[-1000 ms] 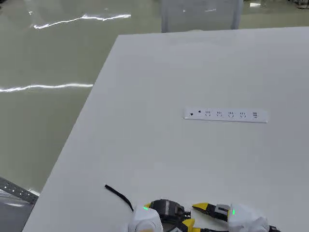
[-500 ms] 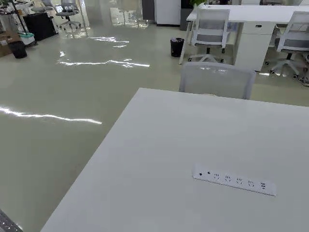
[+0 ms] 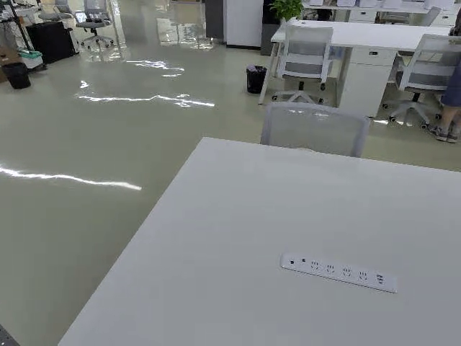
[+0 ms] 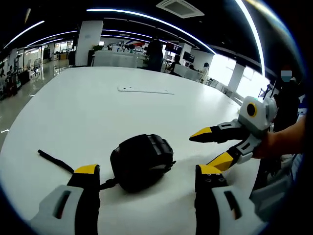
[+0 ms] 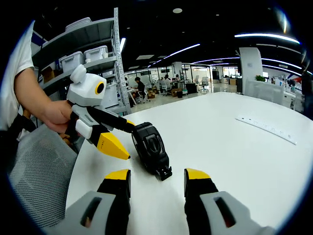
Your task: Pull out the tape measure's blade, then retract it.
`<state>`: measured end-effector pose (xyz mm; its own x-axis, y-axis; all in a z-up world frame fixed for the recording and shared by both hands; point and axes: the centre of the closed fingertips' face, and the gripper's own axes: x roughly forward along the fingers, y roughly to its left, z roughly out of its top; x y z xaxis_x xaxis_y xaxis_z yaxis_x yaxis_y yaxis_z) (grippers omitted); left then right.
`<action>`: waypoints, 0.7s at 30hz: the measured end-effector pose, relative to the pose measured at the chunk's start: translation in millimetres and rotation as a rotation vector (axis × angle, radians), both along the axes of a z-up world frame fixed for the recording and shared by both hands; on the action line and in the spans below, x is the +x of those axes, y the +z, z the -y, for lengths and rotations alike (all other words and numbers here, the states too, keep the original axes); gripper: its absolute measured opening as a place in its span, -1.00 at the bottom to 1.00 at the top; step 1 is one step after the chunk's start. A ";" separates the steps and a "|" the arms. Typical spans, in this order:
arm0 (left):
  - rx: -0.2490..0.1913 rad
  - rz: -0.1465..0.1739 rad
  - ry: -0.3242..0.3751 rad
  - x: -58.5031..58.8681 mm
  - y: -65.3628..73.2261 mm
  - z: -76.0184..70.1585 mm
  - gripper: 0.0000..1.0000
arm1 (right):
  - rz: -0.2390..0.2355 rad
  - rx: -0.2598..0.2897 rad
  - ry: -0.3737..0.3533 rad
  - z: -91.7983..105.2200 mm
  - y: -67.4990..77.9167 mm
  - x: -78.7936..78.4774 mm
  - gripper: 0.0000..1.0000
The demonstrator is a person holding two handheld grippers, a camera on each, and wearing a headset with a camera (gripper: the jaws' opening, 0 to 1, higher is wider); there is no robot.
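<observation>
- Raised since one second ago: head camera, then aimed at both grippers and the tape measure, now aimed at the far part of the white table [image 3: 216,238], a power strip [image 3: 338,272], a grey mesh chair [image 3: 315,128] and glossy office floor; shift attributed to the camera, not the objects
- Noted in left gripper view: left gripper [image 4: 146,172] with jaws spread wide, gripping nothing; black tape measure [image 4: 142,160] lying on the table just ahead, between them; black strap [image 4: 56,161] trailing off to one side
- Noted in same view: right gripper [image 4: 200,152] entering from the right, jaws parted, near the case but apart from it
- Noted in right gripper view: own jaws spread, case just ahead on the table; one left jaw tip at the case, contact not confirmed
</observation>
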<state>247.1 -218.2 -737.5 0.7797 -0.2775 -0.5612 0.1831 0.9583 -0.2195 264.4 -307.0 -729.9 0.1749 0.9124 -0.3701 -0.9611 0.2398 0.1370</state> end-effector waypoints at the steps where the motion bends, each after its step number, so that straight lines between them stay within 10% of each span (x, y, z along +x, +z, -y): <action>1: 0.000 0.001 0.000 -1.2 0.1 -1.4 0.57 | 0.002 0.000 -0.008 1.1 0.8 0.0 -0.13; 21: -0.017 0.041 -0.063 -39.0 9.6 -21.6 0.60 | 0.018 -0.002 -0.108 24.1 19.2 -21.9 -0.01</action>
<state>208.1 -196.6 -727.9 0.7828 -0.3360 -0.5238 0.2523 0.9408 -0.2264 242.5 -331.1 -710.7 0.2788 0.8872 -0.3677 -0.9319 0.3425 0.1198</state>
